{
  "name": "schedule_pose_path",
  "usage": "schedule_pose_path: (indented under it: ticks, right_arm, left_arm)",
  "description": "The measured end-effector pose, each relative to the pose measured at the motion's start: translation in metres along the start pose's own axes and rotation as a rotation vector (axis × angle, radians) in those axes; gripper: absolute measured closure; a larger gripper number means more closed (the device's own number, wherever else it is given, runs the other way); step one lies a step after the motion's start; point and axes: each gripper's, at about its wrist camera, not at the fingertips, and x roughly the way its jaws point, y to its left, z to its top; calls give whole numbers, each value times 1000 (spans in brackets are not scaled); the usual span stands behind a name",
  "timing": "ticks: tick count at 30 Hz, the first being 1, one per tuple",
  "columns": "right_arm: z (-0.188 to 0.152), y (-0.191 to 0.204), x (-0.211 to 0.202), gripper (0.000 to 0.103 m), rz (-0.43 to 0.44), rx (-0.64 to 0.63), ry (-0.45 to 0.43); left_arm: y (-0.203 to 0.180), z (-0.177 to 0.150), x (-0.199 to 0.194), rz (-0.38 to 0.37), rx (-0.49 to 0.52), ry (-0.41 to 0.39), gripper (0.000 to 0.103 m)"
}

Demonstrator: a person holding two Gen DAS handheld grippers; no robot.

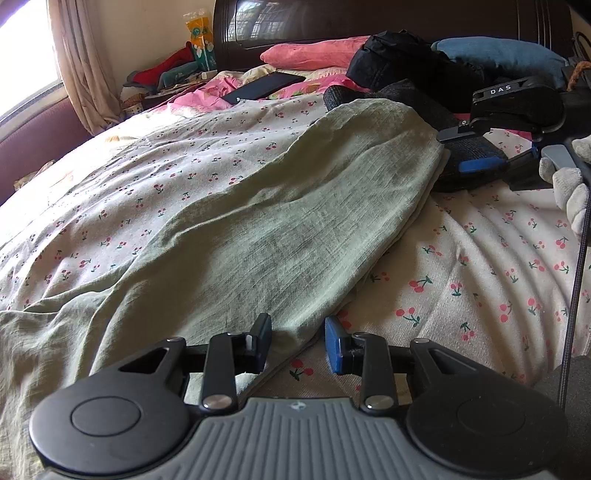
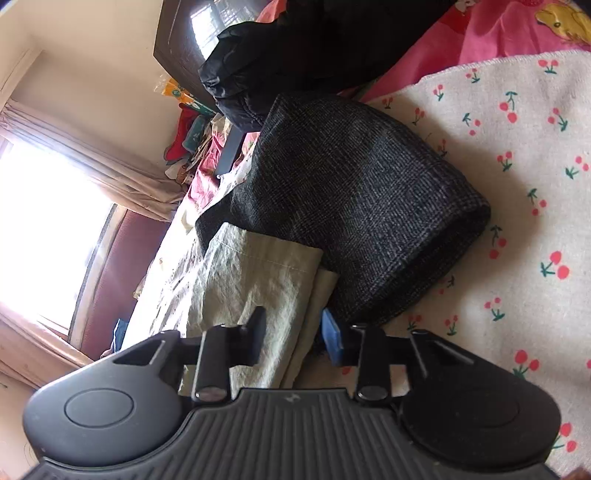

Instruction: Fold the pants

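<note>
Folding green pants [image 1: 258,206] lying from 7 to 1 o'clock across the bed [image 1: 480,280], left gripper [image 1: 297,338] released astride their near edge, right gripper [image 2: 293,334] released over the hem; next, clenching both and carrying hem toward waist.

Daylight is pouring in from the window [image 1: 22,55] on the left, blowing out to pure white in both views. In the right wrist view the glare is washing over the curtain [image 2: 122,177] beside it. The sheet [image 1: 480,266] is glowing bright near the window and falling into soft rippled shadow on the right. The headboard [image 1: 332,26] is throwing back glossy reflections. Fisheye bending is curving the edges; the right wrist view is sitting rolled sideways, slightly soft.
</note>
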Motion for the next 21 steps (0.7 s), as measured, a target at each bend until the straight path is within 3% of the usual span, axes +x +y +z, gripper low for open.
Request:
schedule_pose_path:
  ticks: [4,10,12,13,15,17,21]
  right_arm:
    - [-11,-13,10,52,21,63,37]
    - [-19,-11,36,52,137,168,45]
    - [-19,0,39,68,150,150,26]
    - [-19,4,41,86,131,137,26]
    - [-18,2,39,90,123,146,38]
    - [-11,-2,28,92,169,185,31]
    - [2,0,-11,94,221,157,-29]
  left_arm:
    - [-5,-1,-2,3,6,-1,58]
    - [-6,2,-5,12,26,1,58]
    - [-5,4,-3,20,11,-5,58]
    - [-5,5,-2,26,-2,-9,58]
    - [-3,9,3,15,-45,-4,58]
    - [-7,13,7,-47,-79,7,58]
    - [-41,22,5,-119,11,-43,52]
